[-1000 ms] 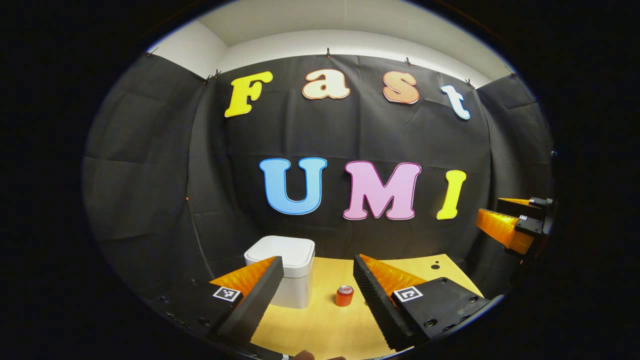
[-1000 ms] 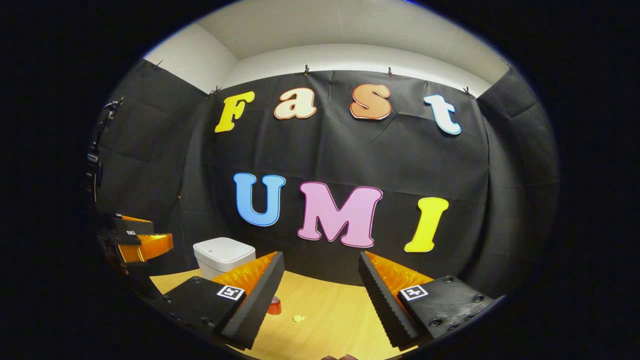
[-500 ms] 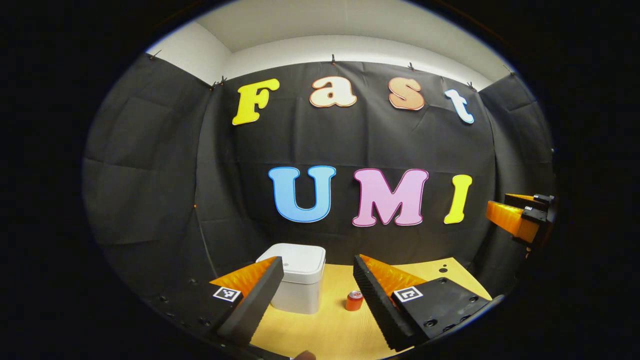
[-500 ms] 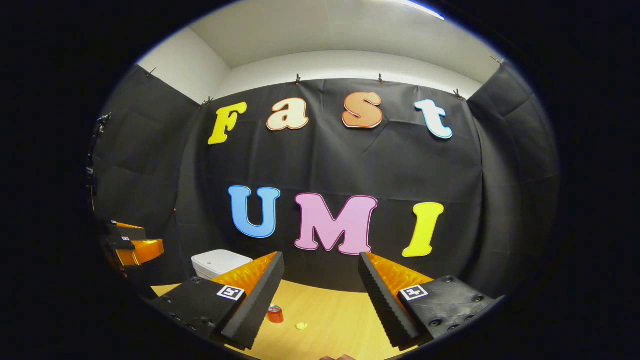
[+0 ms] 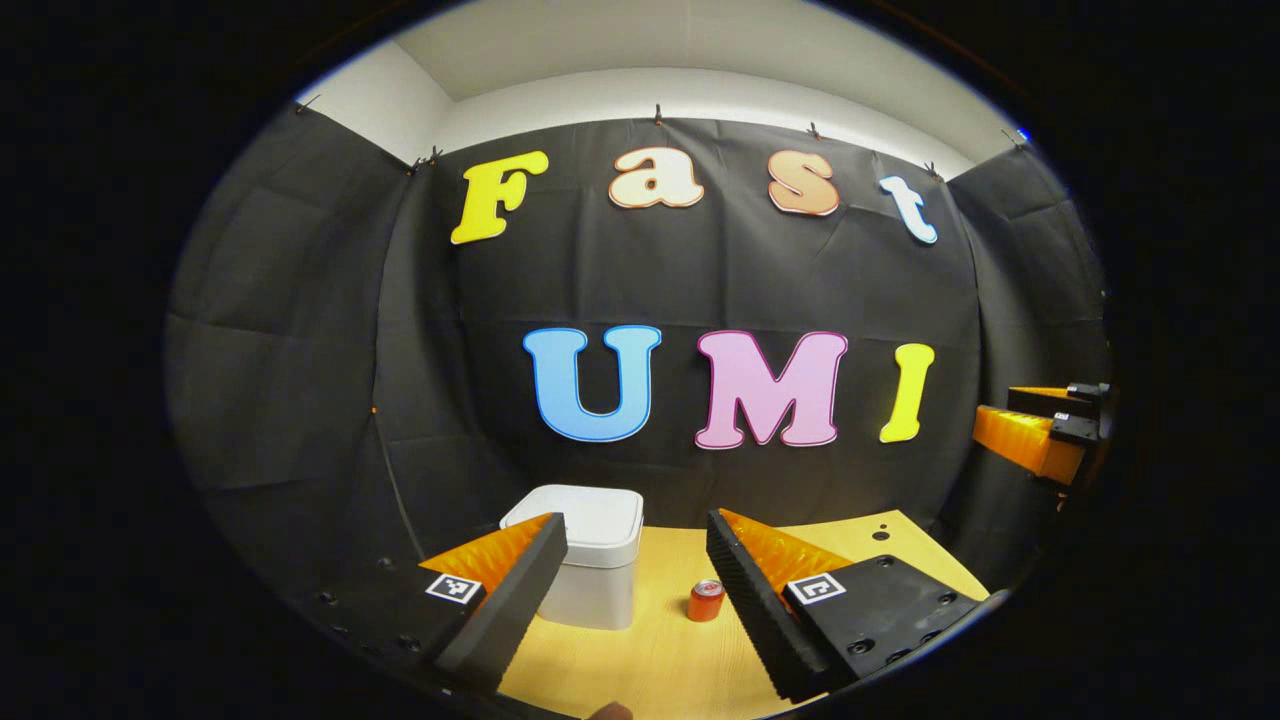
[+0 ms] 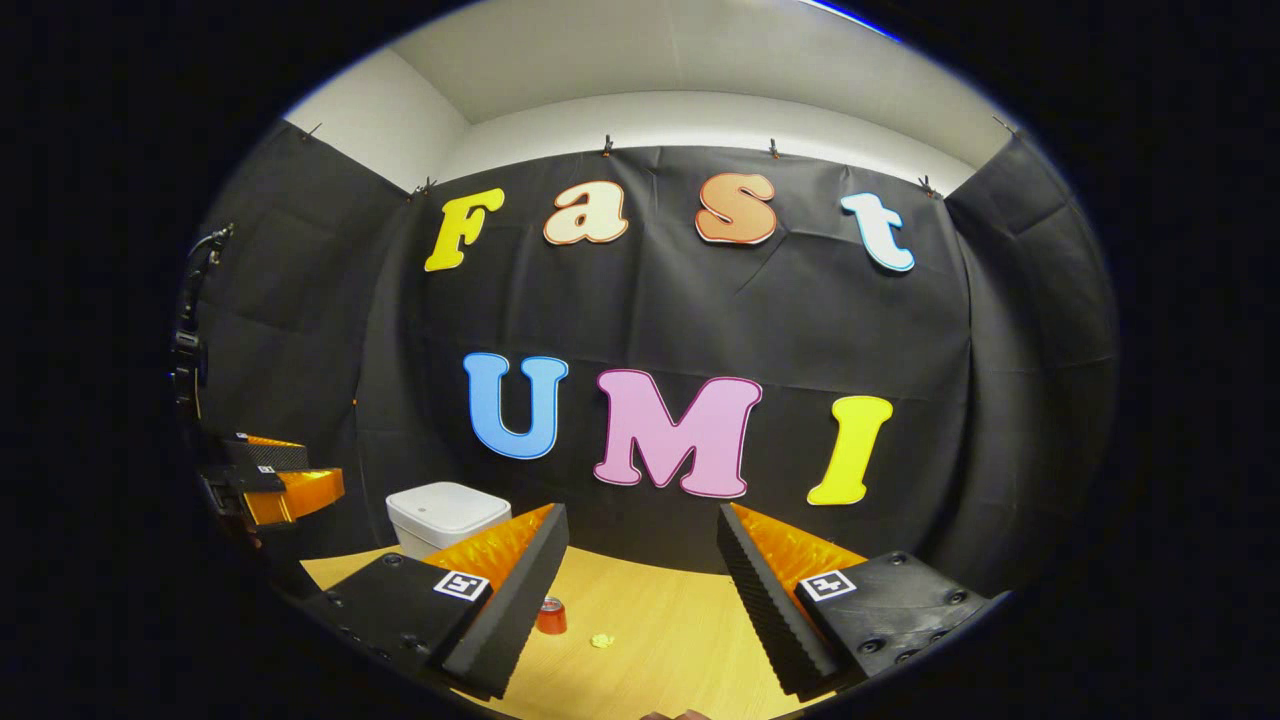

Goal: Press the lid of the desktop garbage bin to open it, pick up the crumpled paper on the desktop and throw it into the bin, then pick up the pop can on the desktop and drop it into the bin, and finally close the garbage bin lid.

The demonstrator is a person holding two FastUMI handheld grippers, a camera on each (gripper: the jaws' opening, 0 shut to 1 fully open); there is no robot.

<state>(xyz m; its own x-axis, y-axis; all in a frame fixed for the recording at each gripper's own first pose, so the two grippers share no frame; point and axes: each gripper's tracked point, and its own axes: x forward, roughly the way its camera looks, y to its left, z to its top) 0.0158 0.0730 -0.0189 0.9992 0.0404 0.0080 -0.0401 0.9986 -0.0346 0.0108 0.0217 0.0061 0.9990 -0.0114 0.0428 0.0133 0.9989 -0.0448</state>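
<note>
The first step, pressing the lid, is not yet begun: the white garbage bin (image 5: 592,565) stands closed at the far left of the wooden desktop (image 5: 660,650), with the pop can (image 5: 705,601) upright near it on its right and the small crumpled paper (image 6: 600,640) a little further right. The left gripper (image 5: 628,585) and the right gripper (image 6: 640,590) are both held above the desk, wide open and empty. I judge the next move calls for lowering the left gripper onto the lid (image 5: 585,507) and pushing down.
</note>
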